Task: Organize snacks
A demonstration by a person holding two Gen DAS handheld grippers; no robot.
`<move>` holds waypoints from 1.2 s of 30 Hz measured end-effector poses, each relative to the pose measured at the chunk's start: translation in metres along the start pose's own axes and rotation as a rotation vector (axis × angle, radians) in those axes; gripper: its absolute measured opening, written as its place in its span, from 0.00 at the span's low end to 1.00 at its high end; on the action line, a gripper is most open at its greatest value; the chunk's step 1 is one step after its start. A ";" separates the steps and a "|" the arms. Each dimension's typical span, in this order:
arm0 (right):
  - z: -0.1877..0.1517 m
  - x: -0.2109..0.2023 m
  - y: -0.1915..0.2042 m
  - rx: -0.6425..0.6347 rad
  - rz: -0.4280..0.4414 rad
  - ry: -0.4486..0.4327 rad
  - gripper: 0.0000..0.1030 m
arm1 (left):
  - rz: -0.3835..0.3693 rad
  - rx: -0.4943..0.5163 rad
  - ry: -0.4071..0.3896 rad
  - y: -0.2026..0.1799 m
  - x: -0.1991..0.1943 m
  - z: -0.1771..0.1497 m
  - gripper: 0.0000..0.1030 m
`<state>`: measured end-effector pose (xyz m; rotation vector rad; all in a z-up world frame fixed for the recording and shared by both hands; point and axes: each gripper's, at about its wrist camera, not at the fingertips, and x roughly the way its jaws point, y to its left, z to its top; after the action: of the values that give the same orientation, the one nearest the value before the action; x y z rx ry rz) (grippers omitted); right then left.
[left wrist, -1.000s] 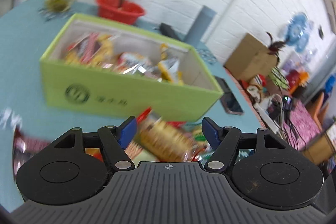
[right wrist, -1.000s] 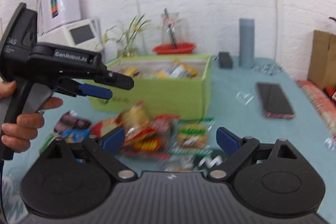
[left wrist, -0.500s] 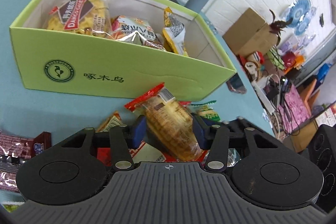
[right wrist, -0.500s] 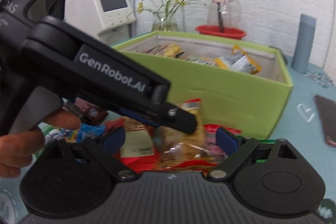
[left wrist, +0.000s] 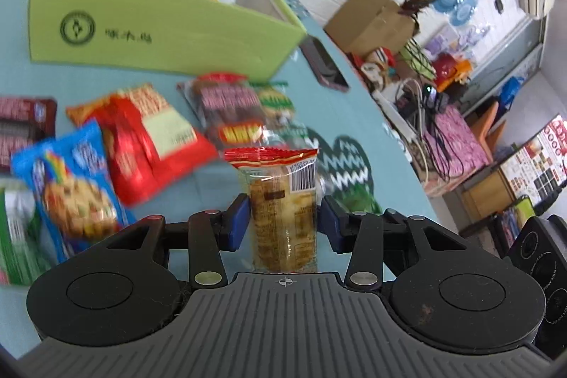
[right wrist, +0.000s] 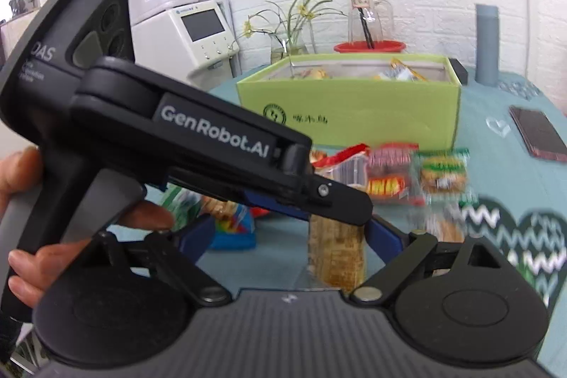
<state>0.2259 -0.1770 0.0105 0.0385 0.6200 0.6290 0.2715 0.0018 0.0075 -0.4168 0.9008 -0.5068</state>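
My left gripper [left wrist: 283, 222] is shut on a clear pack of golden biscuits with a red top seal [left wrist: 281, 201] and holds it above the table. In the right wrist view the same pack [right wrist: 336, 254] hangs under the left gripper's body [right wrist: 198, 144]. My right gripper [right wrist: 287, 236] is open and empty, with the held pack between its fingers. The green snack box [left wrist: 159, 20] stands behind, with several packs inside; it also shows in the right wrist view [right wrist: 354, 108]. Loose snack packs lie on the teal table: a red one [left wrist: 141, 137], a blue one [left wrist: 74, 186], a dark-red one [left wrist: 230, 108].
A phone [left wrist: 324, 66] lies right of the box. A grey cylinder [right wrist: 487, 45], a red bowl with a glass jug [right wrist: 368, 46], a flower vase [right wrist: 288, 41] and a white appliance [right wrist: 198, 34] stand behind it. The table edge drops off at the right.
My left gripper has lifted the biscuit pack off the pile and pulled back from the box. It now sits right in front of my right gripper.
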 end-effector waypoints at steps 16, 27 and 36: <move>-0.047 -0.034 0.023 0.052 -0.135 -0.004 0.90 | 0.073 0.054 -0.026 -0.008 -0.022 -0.045 0.61; -0.051 -0.030 0.022 0.050 -0.191 0.006 0.77 | 0.050 0.095 0.042 -0.014 0.002 -0.051 0.46; -0.050 -0.024 0.026 0.033 -0.179 -0.001 0.57 | 0.079 0.103 0.020 -0.011 0.004 -0.054 0.21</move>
<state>0.1692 -0.1763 -0.0118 0.0141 0.6253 0.4456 0.2264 -0.0163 -0.0193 -0.2819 0.9032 -0.4830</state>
